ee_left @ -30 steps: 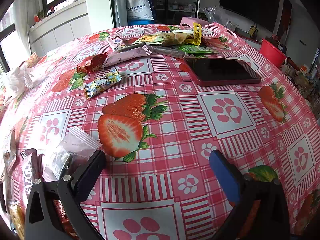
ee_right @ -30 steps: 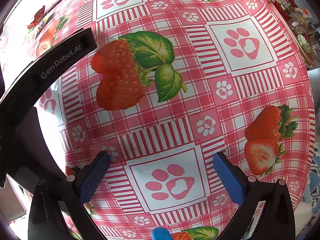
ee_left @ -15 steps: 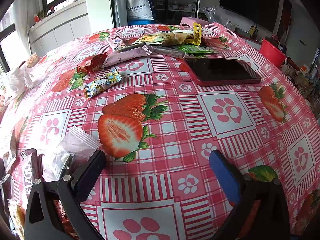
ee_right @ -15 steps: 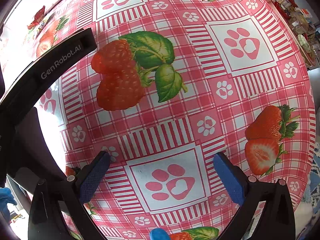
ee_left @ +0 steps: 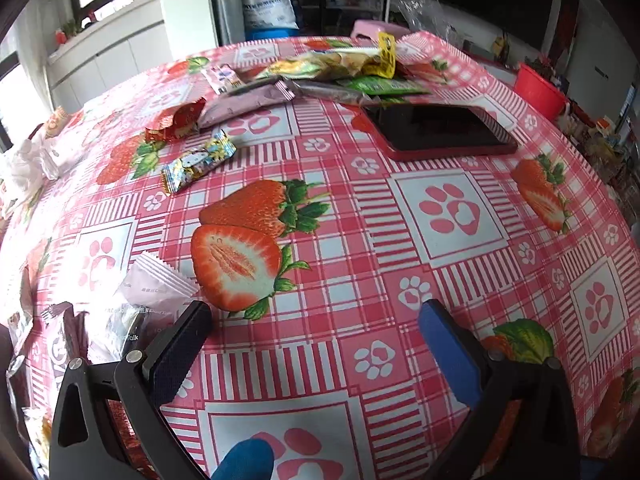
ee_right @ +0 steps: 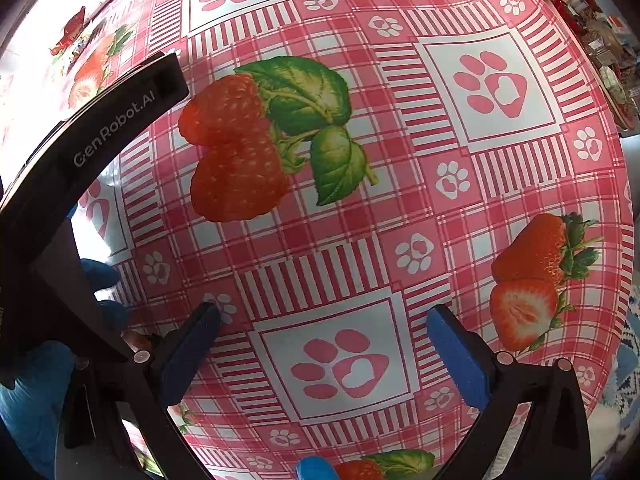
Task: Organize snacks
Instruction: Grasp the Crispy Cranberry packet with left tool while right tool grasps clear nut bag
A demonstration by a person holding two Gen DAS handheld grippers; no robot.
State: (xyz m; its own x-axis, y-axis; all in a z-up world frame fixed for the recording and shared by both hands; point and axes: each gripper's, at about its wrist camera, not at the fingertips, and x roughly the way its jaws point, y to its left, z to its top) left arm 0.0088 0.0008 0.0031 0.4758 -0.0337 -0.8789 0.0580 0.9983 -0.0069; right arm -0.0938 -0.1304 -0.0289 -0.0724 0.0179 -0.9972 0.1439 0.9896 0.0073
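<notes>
Left wrist view: both claws wide over the snack table

Left wrist view showed the left claw (ee_left: 314, 320) spread wide and empty at the bottom of the frame, low over the strawberry-print table (ee_left: 448, 216). Just beside its left finger, at lower left, lay pale snack packets (ee_left: 152, 292). Farther up, left of centre, sat a blue-yellow candy bar (ee_left: 198, 165) and a red wrapper (ee_left: 174, 125). A dark tablet (ee_left: 438, 130) lay upper right, with a heap of snack bags (ee_left: 340, 68) beyond it. In the right wrist view, the right claw (ee_right: 324, 318) was also wide, holding nothing, over bare cloth.

A blue-gloved fingertip (ee_left: 244, 460) pokes in below the left gripper; a gloved hand (ee_right: 36, 380) shows beside the right.
</notes>
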